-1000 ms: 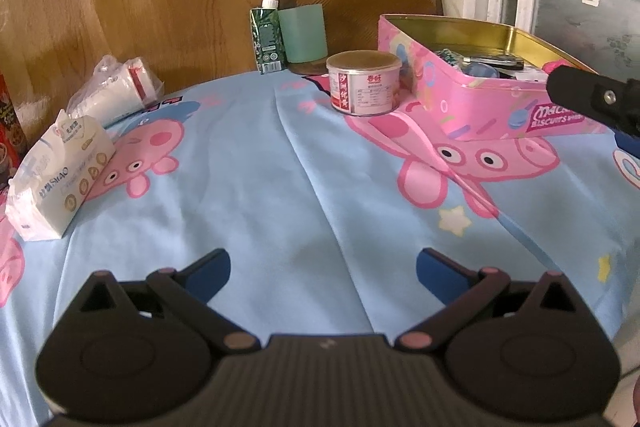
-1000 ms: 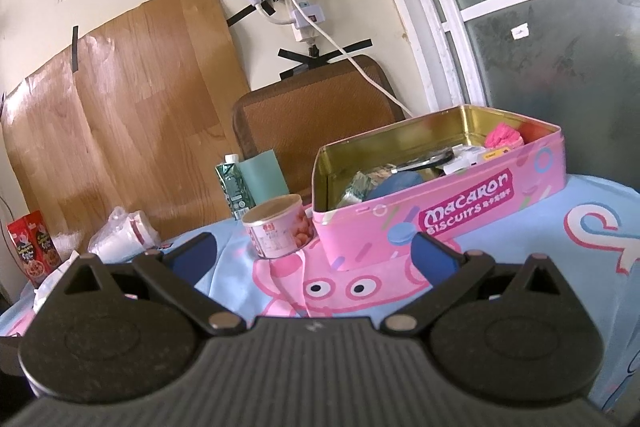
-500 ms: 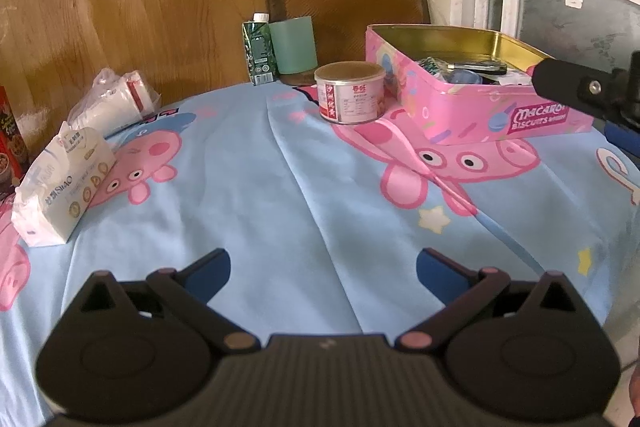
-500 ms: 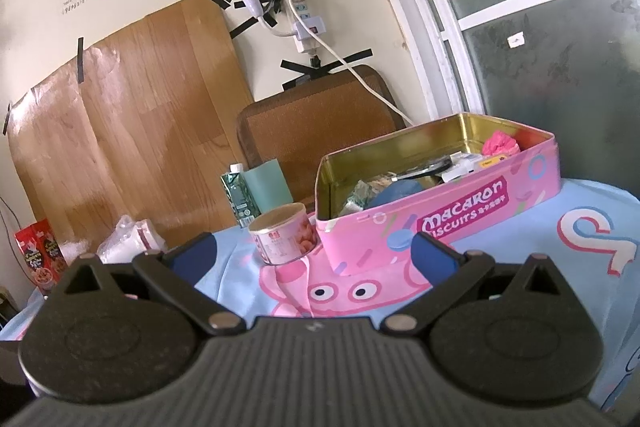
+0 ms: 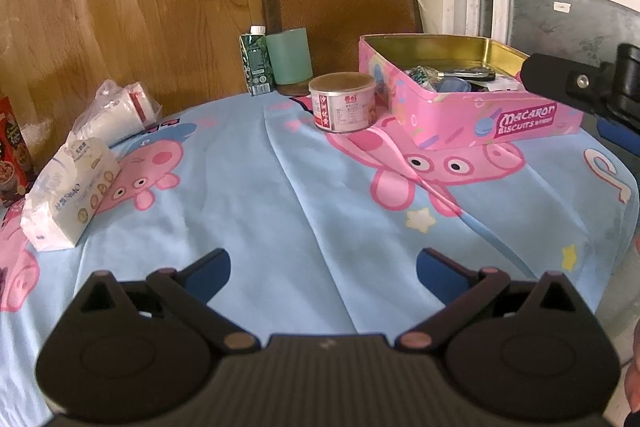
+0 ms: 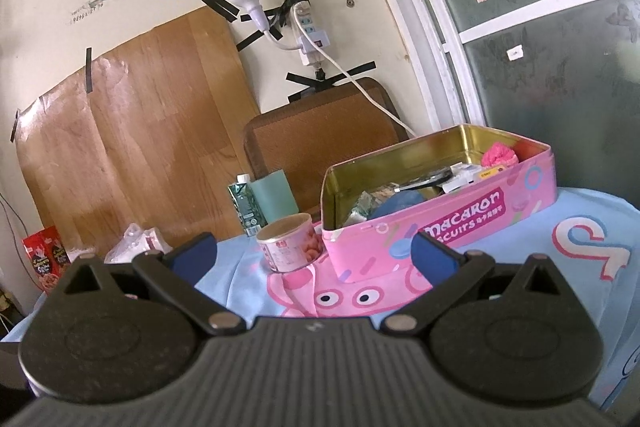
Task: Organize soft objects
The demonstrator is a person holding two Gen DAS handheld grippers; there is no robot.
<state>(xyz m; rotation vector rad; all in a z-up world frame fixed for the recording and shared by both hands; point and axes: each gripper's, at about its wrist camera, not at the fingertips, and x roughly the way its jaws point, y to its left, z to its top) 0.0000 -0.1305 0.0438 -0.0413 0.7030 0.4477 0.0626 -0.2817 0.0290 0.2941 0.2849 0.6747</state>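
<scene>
An open pink Macaron biscuit tin (image 5: 472, 123) (image 6: 460, 223) stands at the back right of the table, holding several items, among them a pink fluffy piece (image 6: 498, 158) and a blue one (image 6: 396, 203). A white tissue pack (image 5: 70, 195) lies at the left edge, with a plastic bag of white rolls (image 5: 116, 109) behind it. My left gripper (image 5: 323, 267) hovers open over bare blue cloth near the front. My right gripper (image 6: 314, 251) is open in front of the tin, holding nothing; its arm (image 5: 580, 87) shows at the right edge of the left wrist view.
A small round can (image 5: 344, 103) (image 6: 290, 247) sits just left of the tin. A green carton (image 5: 256, 65) and a green cup (image 5: 289, 57) stand at the back before a brown chair back (image 5: 340, 7). Red snack packets (image 6: 42, 259) are at far left. The table edge (image 5: 612, 247) drops off right.
Both grippers have drawn back and tilted up a little, so the tin and can sit farther off and lower in view. Nothing was grasped or released.
</scene>
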